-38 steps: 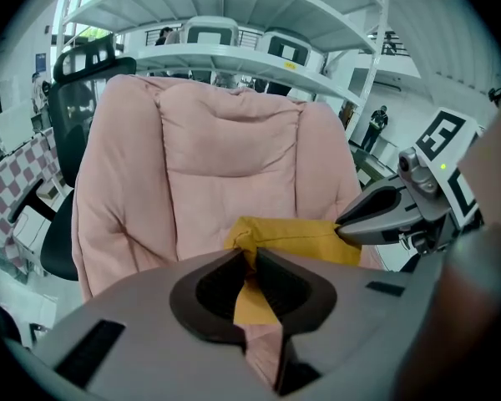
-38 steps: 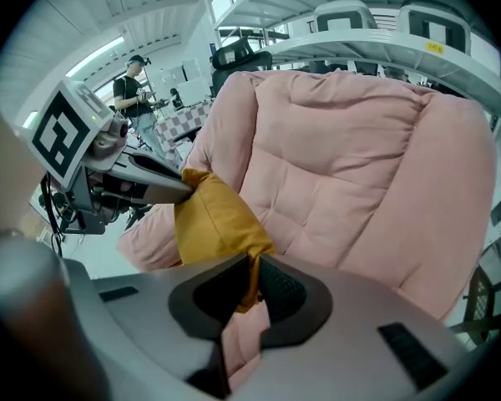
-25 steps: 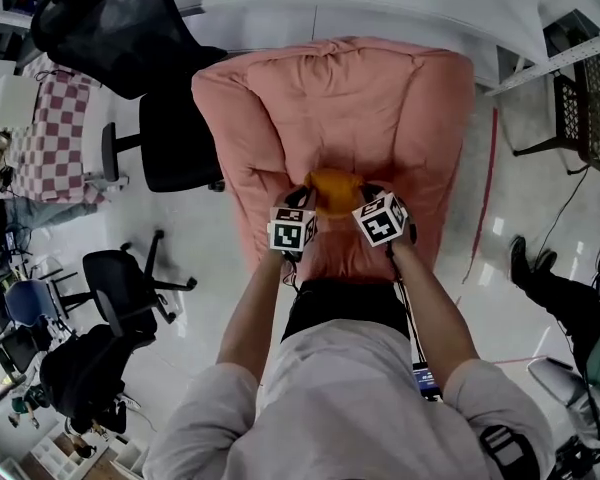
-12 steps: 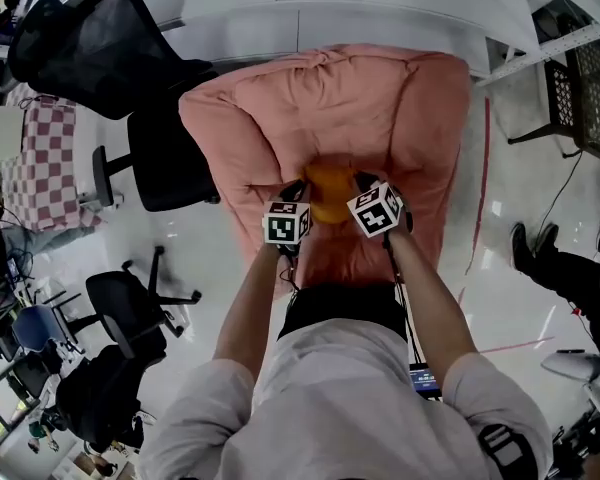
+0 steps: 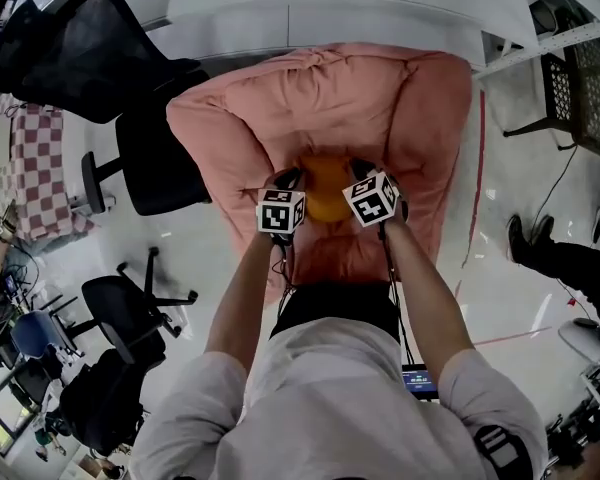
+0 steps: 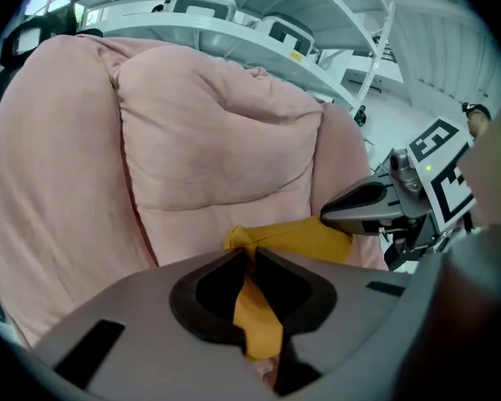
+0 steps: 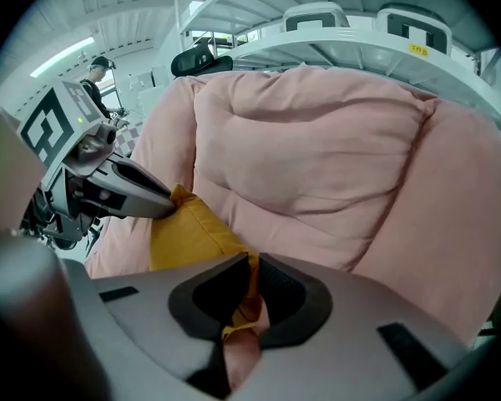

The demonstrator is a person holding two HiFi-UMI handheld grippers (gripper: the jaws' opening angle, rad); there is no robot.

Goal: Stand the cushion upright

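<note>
Yellow cushion (image 5: 325, 190) on pink armchair (image 5: 330, 98).

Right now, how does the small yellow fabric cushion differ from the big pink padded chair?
The small yellow fabric cushion is mustard and compact; the big pink padded chair is far larger, with deep quilted folds. The cushion is clamped by the left gripper and right gripper; the chair is gripped by nothing. Both are soft stuffed fabric.

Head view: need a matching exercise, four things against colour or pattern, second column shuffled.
Things:
1. cushion
2. armchair
3. office chair
4. cloth

Colour or pattern:
a. pink
b. checked
c. yellow
d. black

Pairs: 1-c, 2-a, 3-d, 4-b
</note>
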